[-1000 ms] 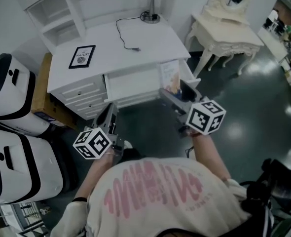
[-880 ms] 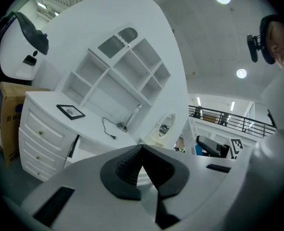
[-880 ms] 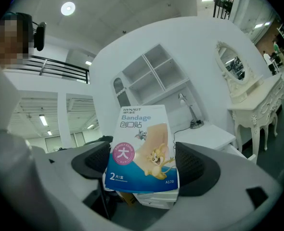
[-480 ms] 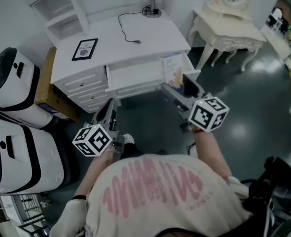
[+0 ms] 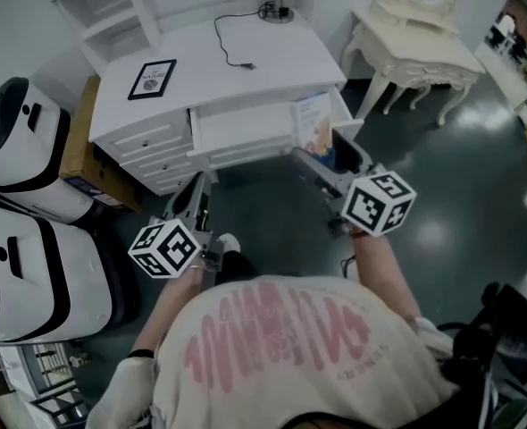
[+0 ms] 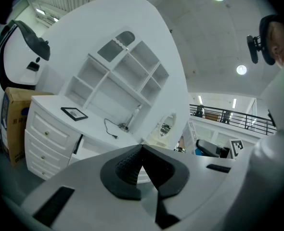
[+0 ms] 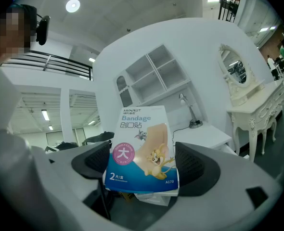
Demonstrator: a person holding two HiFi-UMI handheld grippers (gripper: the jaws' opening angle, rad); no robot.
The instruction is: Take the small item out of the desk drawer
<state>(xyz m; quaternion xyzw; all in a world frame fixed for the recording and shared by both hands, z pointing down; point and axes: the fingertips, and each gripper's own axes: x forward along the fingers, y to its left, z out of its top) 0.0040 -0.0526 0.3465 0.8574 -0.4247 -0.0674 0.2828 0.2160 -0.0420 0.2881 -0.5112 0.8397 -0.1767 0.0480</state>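
My right gripper is shut on a small bandage box with a cartoon print, held upright between its pads. In the right gripper view the bandage box fills the gap between the jaws. The box hangs over the right end of the open middle drawer of the white desk. My left gripper is shut with nothing in it and sits lower left, in front of the desk's side drawers. Its dark pads meet at the tips.
A framed picture, a black cable and a lamp base lie on the desk top. A cream vanity table stands to the right. White and black cases and a cardboard box are at the left.
The right gripper still holds the bandage box and has edged slightly up and right. The left gripper has drifted a little to the left. The view has shifted slightly.
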